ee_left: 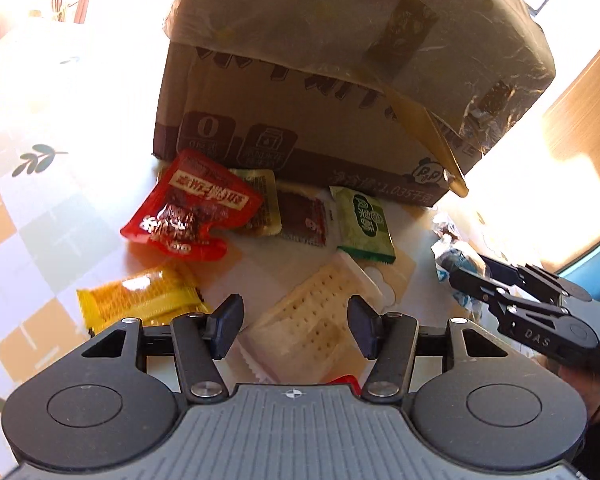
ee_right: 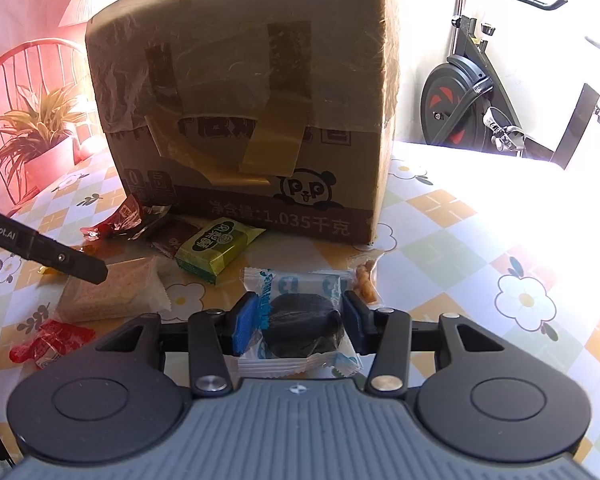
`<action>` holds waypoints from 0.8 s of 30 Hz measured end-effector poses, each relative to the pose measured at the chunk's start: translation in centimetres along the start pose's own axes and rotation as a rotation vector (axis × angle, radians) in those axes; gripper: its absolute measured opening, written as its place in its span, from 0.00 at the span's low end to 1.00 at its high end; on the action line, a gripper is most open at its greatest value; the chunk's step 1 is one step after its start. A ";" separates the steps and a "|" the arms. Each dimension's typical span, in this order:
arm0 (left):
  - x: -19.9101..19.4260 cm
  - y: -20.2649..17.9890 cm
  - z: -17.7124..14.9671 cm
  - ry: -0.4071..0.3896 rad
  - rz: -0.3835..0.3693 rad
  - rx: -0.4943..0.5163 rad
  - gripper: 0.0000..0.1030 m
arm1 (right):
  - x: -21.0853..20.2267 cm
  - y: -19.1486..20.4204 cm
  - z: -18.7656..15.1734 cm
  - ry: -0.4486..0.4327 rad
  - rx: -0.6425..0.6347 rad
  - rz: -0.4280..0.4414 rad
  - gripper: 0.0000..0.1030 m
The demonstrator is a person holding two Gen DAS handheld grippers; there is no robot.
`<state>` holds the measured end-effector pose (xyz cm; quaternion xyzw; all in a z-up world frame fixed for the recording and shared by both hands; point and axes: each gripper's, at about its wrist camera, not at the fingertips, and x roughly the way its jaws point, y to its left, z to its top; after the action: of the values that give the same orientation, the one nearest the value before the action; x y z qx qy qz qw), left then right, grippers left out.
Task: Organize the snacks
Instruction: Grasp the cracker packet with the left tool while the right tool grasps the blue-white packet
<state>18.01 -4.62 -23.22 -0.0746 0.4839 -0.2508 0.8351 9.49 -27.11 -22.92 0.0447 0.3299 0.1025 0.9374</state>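
A sunlit table [ee_right: 480, 240] under a flower-print cloth carries a taped cardboard box [ee_right: 240, 100] with snack packets scattered at its foot. The right hand-held gripper [ee_right: 298, 322] is clamped on a clear-wrapped dark cookie packet [ee_right: 300, 328]. The left hand-held gripper [ee_left: 294, 326] hangs partly spread and empty over a wrapped cracker [ee_left: 312, 328]. A clean pick likely means centring both pads on the cracker's long edges before closing, clear of the yellow packet [ee_left: 140, 300].
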 end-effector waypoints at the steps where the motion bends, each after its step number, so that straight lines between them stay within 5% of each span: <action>1: 0.0 -0.3 -0.3 0.003 0.003 0.017 0.58 | 0.0 0.0 0.0 0.001 0.000 0.000 0.47; 13: 2.2 -5.1 -1.1 0.011 0.145 0.299 0.61 | -0.1 0.5 -0.1 0.006 -0.006 -0.002 0.47; 17: 2.4 -5.7 -0.7 0.009 0.186 0.286 0.49 | -0.3 0.5 -0.1 0.004 -0.006 -0.003 0.47; 24: 0.6 -4.0 -0.9 -0.036 0.162 0.178 0.48 | -0.8 0.4 -0.1 -0.004 0.000 -0.010 0.47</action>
<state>16.14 -8.24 -22.71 0.0345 0.4491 -0.2230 0.8645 8.75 -26.92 -22.49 0.0435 0.3283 0.0979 0.9385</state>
